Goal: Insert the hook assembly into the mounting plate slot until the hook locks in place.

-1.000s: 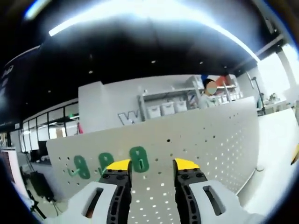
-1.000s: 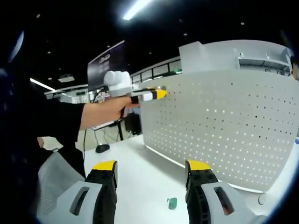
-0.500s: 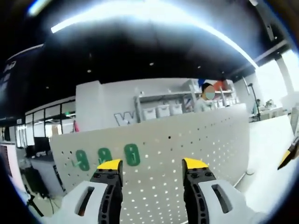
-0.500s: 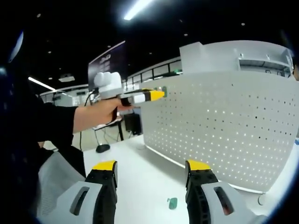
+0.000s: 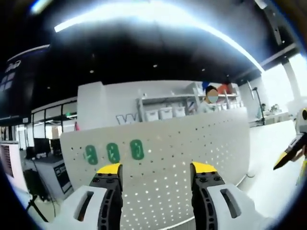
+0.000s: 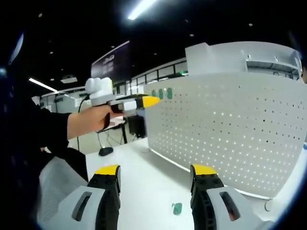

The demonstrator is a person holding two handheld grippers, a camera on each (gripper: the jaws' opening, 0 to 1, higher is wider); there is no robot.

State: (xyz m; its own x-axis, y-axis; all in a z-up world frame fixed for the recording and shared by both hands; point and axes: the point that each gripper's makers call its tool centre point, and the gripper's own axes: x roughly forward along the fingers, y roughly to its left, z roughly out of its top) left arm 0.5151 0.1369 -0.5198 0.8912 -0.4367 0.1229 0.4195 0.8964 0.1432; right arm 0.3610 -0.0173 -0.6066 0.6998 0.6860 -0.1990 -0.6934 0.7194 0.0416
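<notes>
Hooks (image 5: 112, 153) sit on the pegboard (image 5: 192, 143), three green ones in a row near its top left corner, and one more green hook (image 6: 177, 208) lies loose on the table (image 6: 144, 182).

Left gripper (image 5: 156, 168) faces the pegboard with jaws spread and nothing between them; in the right gripper view it's held up in a hand (image 6: 91, 122) beside the board's edge. Right gripper (image 6: 156, 170) is wide apart too, empty, low over the table, with the loose hook just beyond its jaws (pretty close to the right one). Its yellow tip also pokes into the left gripper view at far right.
</notes>
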